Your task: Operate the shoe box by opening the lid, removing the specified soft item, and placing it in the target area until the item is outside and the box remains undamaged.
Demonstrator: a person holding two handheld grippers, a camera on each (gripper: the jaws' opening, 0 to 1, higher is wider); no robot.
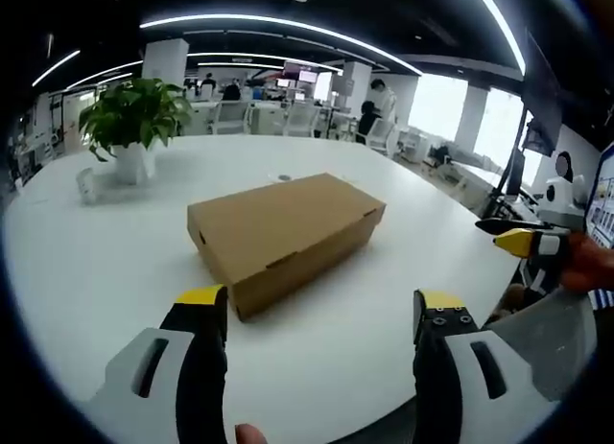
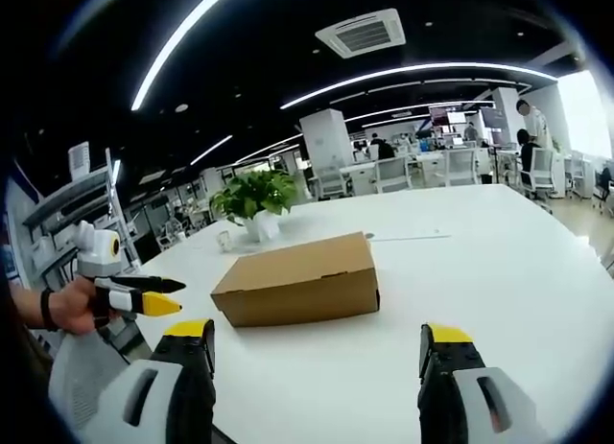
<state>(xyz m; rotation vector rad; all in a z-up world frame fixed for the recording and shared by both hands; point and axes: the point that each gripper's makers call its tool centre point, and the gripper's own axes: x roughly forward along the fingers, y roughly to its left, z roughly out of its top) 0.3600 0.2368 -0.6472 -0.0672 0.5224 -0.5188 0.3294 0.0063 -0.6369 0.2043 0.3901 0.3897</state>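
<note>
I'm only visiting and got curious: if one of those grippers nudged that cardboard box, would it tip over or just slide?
Probably slide. The cardboard box is low and wide, lying flat on the white table, so tipping seems unlikely. The tabletop looks smooth and glossy, which should let it skid easily. Its thin cardboard lid may flex or dent if pinched hard.

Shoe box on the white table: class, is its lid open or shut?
Shut. The shoe box lid lies flat and flush, its front tabs tucked in; both views show no gap, so its contents cannot be told.
</note>
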